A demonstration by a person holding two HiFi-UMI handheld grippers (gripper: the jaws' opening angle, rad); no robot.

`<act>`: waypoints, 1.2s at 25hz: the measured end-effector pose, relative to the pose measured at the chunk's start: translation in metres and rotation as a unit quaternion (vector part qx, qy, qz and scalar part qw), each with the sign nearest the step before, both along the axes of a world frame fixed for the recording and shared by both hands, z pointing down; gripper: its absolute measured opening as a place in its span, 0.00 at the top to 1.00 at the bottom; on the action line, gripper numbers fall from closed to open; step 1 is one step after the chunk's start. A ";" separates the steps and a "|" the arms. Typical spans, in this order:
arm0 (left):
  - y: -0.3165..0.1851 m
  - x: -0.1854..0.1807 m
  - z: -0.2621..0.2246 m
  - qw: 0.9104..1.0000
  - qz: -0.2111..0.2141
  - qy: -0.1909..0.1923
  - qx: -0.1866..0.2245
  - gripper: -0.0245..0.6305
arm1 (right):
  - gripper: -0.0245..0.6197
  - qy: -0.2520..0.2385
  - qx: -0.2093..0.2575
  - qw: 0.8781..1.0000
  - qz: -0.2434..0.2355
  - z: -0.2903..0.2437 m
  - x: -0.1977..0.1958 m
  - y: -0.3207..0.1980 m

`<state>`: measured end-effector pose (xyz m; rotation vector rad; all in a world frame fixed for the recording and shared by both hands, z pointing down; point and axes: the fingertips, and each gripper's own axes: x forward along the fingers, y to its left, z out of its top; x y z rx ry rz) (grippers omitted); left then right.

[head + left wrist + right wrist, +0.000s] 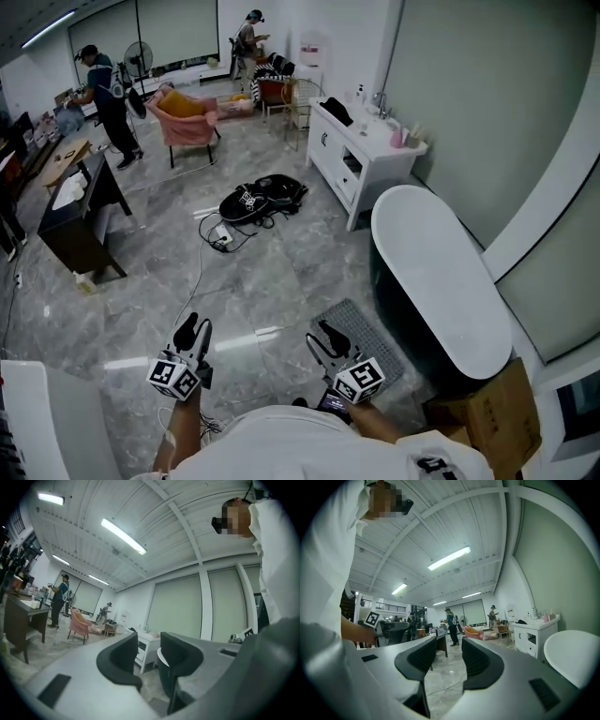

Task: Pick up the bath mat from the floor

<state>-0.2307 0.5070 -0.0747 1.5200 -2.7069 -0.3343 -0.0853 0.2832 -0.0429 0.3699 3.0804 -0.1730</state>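
Seen from the head view, I am holding both claws level above the grey marble floor (262, 281) at the bottom of the frame. The left claw (194, 327) is sitting lower left with its jaws partly apart, and its own view is showing nothing between them, only the room beyond. The right claw (320, 337) is sitting lower centre, its jaws likewise partly apart and gripping nothing.

The bath mat (373, 336), grey and textured, is lying flat on the floor at lower centre-right, tucked just beside the dark flank of the white bathtub (441, 281). In the picture the right claw's tips are overlapping the mat's left corner; the left claw is showing well apart from it, over bare floor. A corner of the mat is also peeking in at the bottom of the left gripper view.

A white washstand (361, 150) is standing above the tub in the frame, a black bag with cables (262, 199) is lying at centre, and a cardboard box (487, 408) is sitting at lower right.
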 end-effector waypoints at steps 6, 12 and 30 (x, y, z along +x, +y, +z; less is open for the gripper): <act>-0.088 -0.026 -0.001 0.998 0.062 -0.006 -0.011 0.73 | 0.67 -0.006 -0.016 0.997 0.080 0.008 0.015 -0.077; -0.179 -0.041 0.009 0.991 0.134 -0.002 -0.027 0.73 | 0.67 0.000 -0.024 0.984 0.176 0.021 0.043 -0.149; -0.513 -0.077 0.101 0.899 0.420 0.034 -0.118 0.73 | 0.66 0.090 -0.079 0.858 0.499 0.064 0.145 -0.312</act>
